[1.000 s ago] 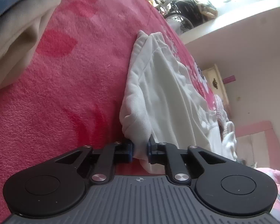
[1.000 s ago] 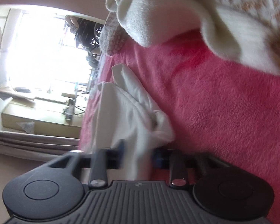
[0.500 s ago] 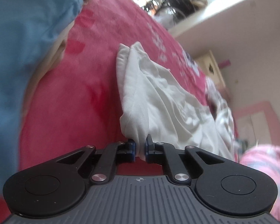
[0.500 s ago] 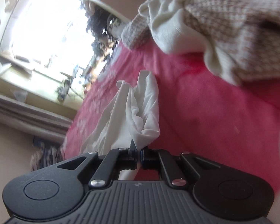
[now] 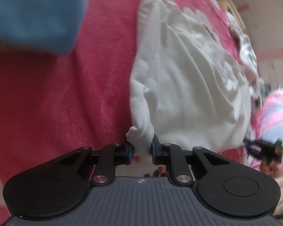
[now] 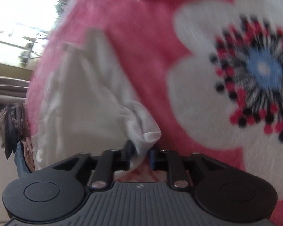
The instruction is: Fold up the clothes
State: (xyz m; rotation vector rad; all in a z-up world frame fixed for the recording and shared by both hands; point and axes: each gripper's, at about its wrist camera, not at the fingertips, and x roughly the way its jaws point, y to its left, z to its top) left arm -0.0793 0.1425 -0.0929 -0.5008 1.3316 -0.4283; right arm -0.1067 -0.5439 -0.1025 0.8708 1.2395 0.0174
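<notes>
Since half a second ago both grippers have swung across the pink blanket point(image 5: 75, 94), whose big white flower print point(image 6: 245, 75) now fills the space ahead and right of the right gripper point(image 6: 140, 155). Its jaws have widened, with a bunched corner of the white garment point(image 6: 81, 101) loosely between them; whether they still pinch it I cannot tell. Clamped on another bunched corner, the left gripper point(image 5: 141, 148) has the creased, blurred garment point(image 5: 188, 75) spreading ahead and rightward.
</notes>
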